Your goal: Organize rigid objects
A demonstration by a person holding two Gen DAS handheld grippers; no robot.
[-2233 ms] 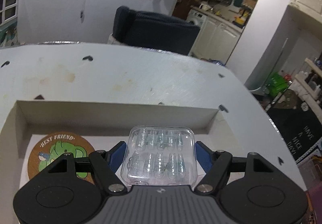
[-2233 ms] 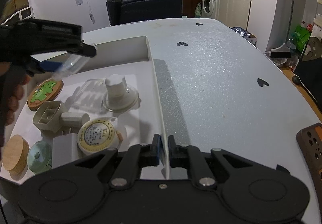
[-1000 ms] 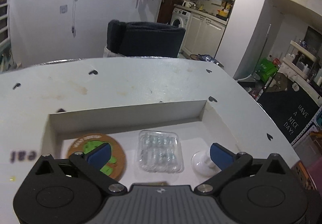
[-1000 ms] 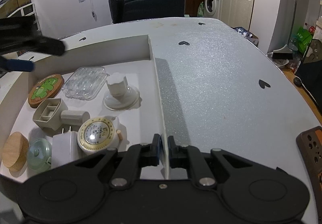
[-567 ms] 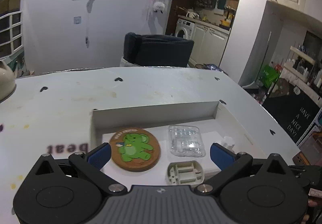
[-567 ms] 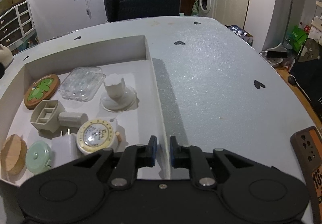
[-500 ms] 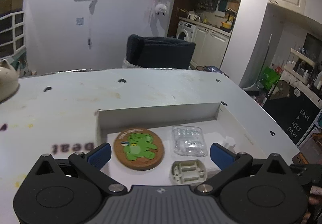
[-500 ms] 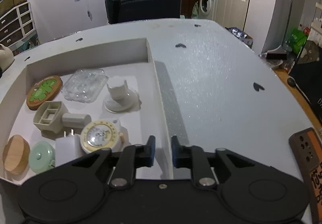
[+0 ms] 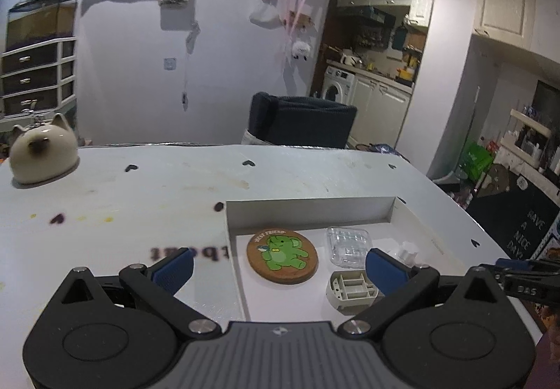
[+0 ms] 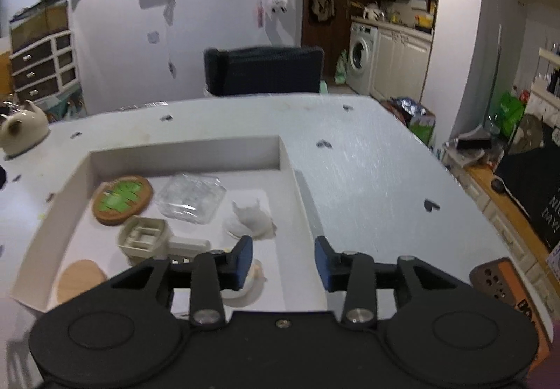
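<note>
White tray holds the sorted pieces

White and shallow, the square-walled tray sits on the speckled desk. Inside it lie one round cork coaster with a green elephant, one clear ribbed plastic case just right of the coaster, and one beige compartmented box nearer the grippers. The left gripper hangs above the tray's left wall, jaws wide apart and empty. The right gripper is opening over the tray's right wall, nothing between its jaws.

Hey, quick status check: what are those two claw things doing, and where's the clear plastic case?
Left gripper open, empty. Right gripper opening, nothing between fingers. Clear case lies in box beside coaster. Nothing in the way.
</note>
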